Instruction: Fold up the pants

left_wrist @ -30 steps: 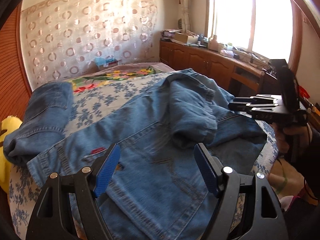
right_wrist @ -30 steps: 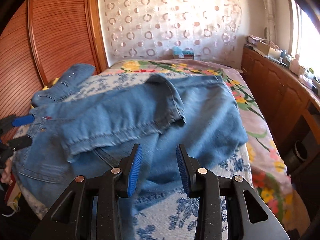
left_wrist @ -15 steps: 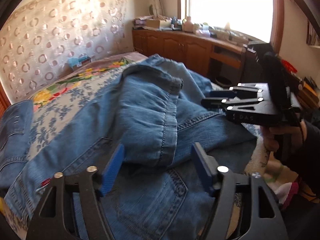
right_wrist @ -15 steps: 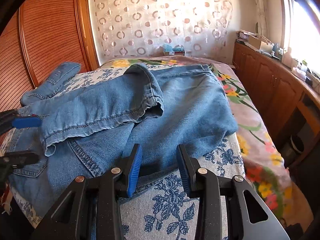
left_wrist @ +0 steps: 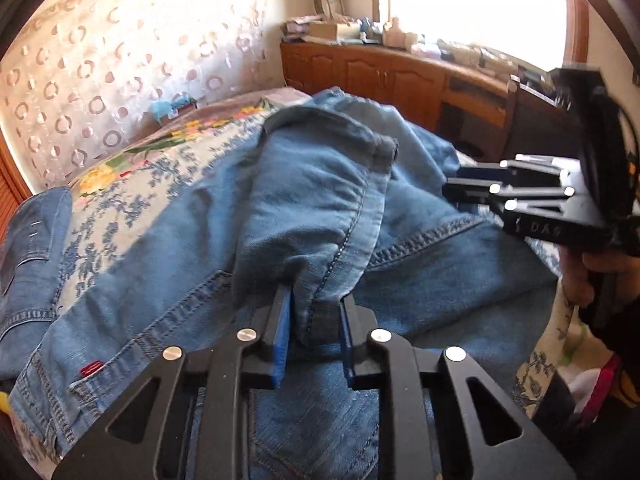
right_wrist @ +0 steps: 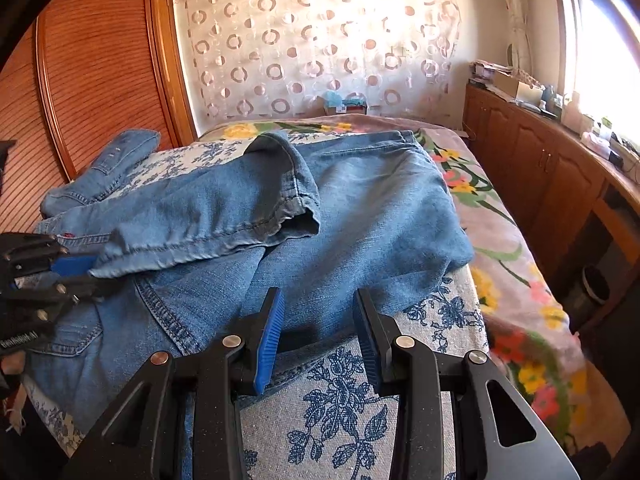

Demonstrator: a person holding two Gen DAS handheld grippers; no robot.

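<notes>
The bunched hem of the jeans (left_wrist: 316, 216) hides the tips of the left claw (left_wrist: 314, 320), so the pinched part of the cloth cannot be seen. In the right wrist view, the left claw (right_wrist: 86, 272) is cut off by the left edge. The small things on the counter (right_wrist: 560, 120) under the window are washed out by glare and too small to name. The second pair of jeans (left_wrist: 28, 256) runs off the left edge.
</notes>
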